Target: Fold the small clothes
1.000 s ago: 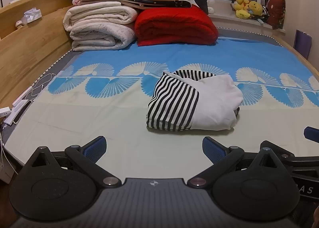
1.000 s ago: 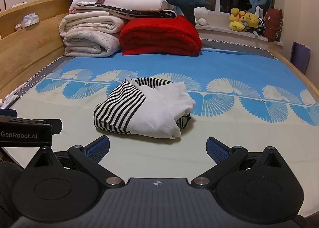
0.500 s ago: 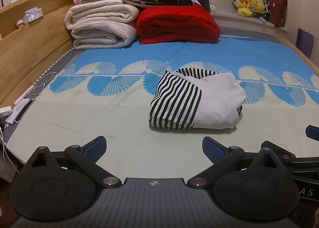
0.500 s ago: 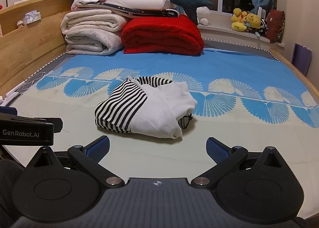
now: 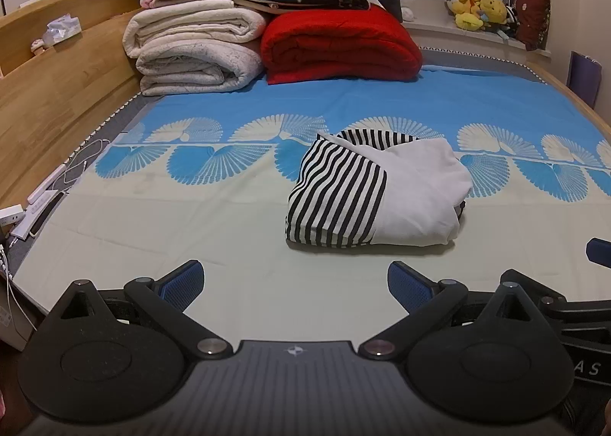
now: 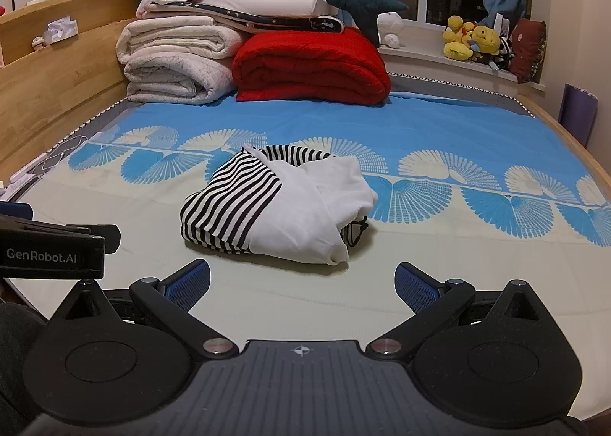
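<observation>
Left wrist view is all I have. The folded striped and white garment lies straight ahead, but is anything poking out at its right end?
Observer: Yes. The right wrist view shows a black drawstring looping out of the right end of the garment, below the white fold.
Operator: And the right gripper? I only see a blue tip at my right edge.
Observer: The right gripper is open and holds nothing. Both its blue pads are spread wide, short of the garment's near edge and not touching it.
</observation>
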Action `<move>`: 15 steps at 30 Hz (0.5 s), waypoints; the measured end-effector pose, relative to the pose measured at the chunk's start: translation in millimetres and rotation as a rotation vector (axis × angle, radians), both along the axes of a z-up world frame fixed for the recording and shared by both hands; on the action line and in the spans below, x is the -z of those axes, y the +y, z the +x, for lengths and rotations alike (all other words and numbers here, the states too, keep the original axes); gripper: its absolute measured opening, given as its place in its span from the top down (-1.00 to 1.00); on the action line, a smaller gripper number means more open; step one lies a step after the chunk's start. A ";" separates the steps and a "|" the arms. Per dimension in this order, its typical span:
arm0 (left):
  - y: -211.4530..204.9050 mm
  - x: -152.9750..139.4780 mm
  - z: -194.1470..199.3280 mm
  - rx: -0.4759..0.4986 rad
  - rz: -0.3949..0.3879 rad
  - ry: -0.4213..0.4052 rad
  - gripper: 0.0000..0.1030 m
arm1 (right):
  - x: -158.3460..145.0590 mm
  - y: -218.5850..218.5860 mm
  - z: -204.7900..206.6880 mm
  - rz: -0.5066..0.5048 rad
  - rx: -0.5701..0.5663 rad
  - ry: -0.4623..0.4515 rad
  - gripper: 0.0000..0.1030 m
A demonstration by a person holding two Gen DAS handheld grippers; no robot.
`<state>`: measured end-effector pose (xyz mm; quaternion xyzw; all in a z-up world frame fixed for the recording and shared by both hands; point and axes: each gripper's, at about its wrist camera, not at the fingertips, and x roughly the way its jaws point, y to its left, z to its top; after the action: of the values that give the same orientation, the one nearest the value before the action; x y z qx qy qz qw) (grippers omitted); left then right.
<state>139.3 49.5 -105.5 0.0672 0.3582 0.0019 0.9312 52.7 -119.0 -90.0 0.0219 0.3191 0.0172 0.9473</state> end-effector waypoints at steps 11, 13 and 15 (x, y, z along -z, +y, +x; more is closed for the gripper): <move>-1.4 1.1 0.1 0.000 0.002 -0.001 -0.99 | 2.0 -5.9 1.1 -0.001 -0.002 -0.001 -0.98; -1.9 1.9 -0.3 0.000 0.000 -0.001 -0.99 | 1.9 -4.8 1.2 -0.001 0.000 -0.001 -0.98; -1.9 1.9 -0.3 0.000 0.001 0.000 -0.99 | 2.0 -5.2 1.3 -0.002 0.000 0.000 -0.98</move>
<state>139.0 47.7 -107.4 0.0675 0.3582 0.0020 0.9312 54.0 -124.2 -92.0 0.0212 0.3192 0.0168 0.9473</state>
